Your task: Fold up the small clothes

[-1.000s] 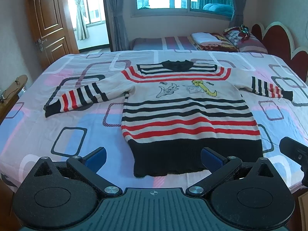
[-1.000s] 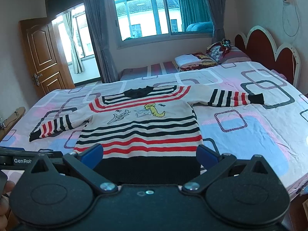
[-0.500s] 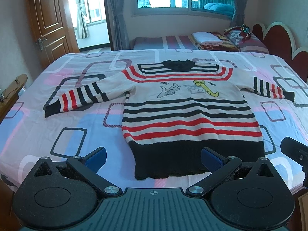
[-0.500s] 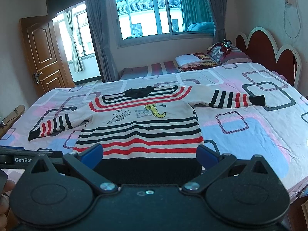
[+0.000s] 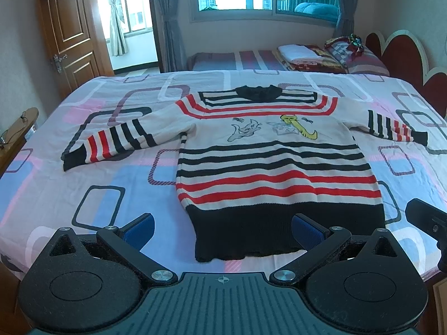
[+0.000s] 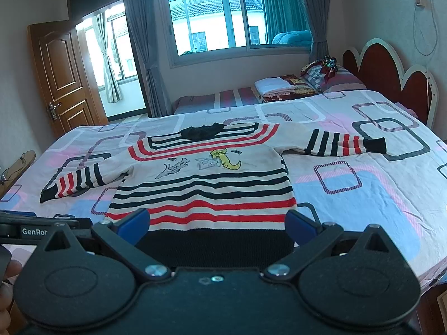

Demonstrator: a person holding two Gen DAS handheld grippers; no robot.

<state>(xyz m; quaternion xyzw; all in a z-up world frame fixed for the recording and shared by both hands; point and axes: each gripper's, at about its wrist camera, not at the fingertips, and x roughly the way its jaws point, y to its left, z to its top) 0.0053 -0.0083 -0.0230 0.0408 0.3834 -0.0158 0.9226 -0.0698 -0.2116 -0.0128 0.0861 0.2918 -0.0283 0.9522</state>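
Your left gripper [image 5: 222, 229] and right gripper [image 6: 216, 224] both hang wide open and empty over the near bed [image 5: 56, 195] edge — the sweater [image 5: 273, 162] lies flat ahead (collar far, sleeves out sideways), its black hem nearest both jaws.

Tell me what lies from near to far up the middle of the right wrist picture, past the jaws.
Black hem → red stripes → black stripes → cartoon cats → black collar → patterned bedsheet → second bed → window.

Patterned bed [image 5: 111, 184], wooden door [image 5: 69, 28], window [image 6: 237, 19].
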